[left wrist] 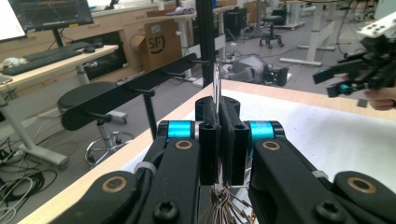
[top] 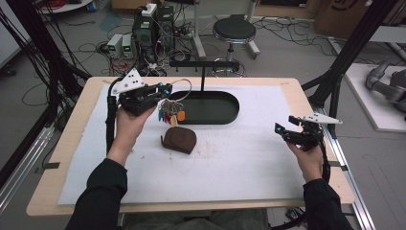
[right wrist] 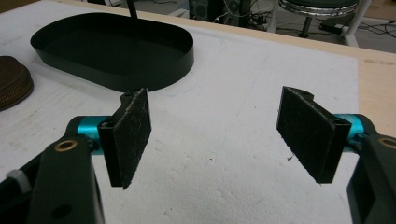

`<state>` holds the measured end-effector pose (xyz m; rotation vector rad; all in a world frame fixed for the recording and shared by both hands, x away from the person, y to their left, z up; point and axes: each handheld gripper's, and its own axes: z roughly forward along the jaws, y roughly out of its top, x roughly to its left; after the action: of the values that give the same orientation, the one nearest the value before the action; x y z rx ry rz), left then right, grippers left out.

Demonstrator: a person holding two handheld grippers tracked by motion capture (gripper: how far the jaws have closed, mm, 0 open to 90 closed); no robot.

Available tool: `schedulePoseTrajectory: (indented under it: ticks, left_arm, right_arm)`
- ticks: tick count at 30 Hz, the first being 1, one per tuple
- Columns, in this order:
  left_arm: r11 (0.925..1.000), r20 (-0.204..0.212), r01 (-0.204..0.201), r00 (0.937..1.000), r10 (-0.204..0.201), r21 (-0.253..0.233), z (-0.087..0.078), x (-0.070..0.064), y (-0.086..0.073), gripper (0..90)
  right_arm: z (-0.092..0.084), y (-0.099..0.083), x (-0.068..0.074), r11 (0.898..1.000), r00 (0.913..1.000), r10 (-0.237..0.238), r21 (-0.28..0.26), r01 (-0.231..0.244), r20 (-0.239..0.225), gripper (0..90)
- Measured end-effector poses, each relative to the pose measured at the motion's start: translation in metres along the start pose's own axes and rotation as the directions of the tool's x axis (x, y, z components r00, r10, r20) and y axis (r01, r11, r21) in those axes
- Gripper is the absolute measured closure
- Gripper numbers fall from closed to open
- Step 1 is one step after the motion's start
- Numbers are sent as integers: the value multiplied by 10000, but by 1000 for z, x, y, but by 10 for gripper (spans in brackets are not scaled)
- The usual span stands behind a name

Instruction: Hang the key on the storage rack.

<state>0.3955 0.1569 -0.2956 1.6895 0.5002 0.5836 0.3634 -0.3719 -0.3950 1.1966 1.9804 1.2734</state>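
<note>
Left hand-held gripper (top: 163, 91) is clamped on the key ring (top: 179, 87), keys hanging just left of the rack's crossbar (top: 203, 63), which runs left-right. Right hand-held gripper (top: 282, 130) stands open, well apart.

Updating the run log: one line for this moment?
left gripper: shut on key ring, lifted near rack | right gripper: open, empty | pouch: on mat

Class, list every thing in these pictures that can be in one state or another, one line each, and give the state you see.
Left tongs: shut on the key ring.
Key ring: lifted off the mat, keys and coloured tags hanging below it.
Right tongs: open, nothing between the pads.
Brown pouch: zipped shut, lying on the mat.
Black tray: empty.
Hook rack: upright, nothing hung on it.
</note>
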Motion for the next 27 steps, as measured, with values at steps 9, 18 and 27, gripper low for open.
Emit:
schedulePoseTrajectory:
  ticks: [9,18,27]
  left_arm:
    - [9997,-397,75,9992,-66,223,11,16,4,864]
    - [9975,-814,487,9957,-445,511,22,33,-7,864]
    - [9952,-1019,819,9919,-762,532,32,43,-15,865]
  right_arm:
    - [1,0,0,10000,10000,-20,-22,20,12,266]
    - [-1,0,-2,10000,10000,60,-53,-60,22,266]
    - [2,0,-2,10000,10000,5,-90,-5,21,266]
